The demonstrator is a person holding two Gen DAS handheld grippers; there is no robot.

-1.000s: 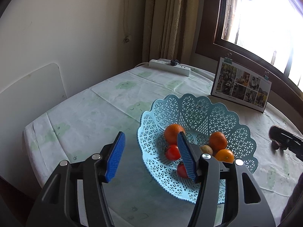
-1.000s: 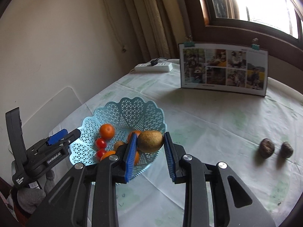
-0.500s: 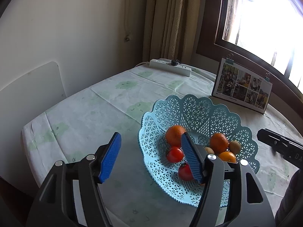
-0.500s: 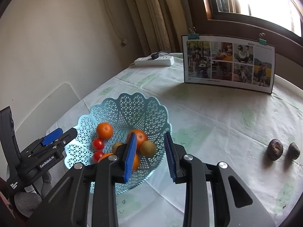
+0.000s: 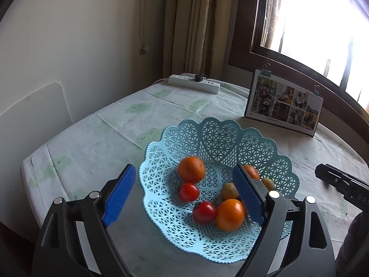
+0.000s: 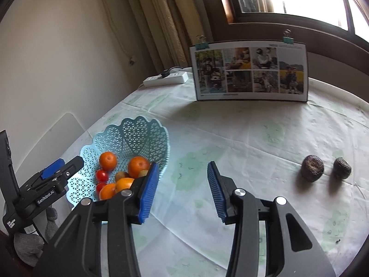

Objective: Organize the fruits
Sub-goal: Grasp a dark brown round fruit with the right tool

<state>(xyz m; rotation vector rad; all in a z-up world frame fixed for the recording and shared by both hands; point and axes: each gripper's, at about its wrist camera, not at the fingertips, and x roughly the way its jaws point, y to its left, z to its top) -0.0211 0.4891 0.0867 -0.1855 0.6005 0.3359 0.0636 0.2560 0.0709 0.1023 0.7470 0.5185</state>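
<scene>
- Hovering left gripper (image 5: 182,194), jaws wide apart and empty, straddles the near rim of the blue lattice basket (image 6: 138,133); a careless drop could tip the light basket.
- Inside: oranges (image 6: 108,160), cherry tomatoes (image 6: 102,175), kiwis (image 6: 121,175); likely to roll out if the rim gets knocked.
- Right gripper (image 6: 182,189), jaws apart and empty, sits over the tablecloth (image 6: 242,138) just right of the basket.
- Two dark wrinkled fruits (image 6: 312,168) lie well apart to the right, outside the basket; round, may roll away or get crushed if squeezed hard.
- Photo board (image 6: 251,73) stands behind; a wide swing might topple it.
</scene>
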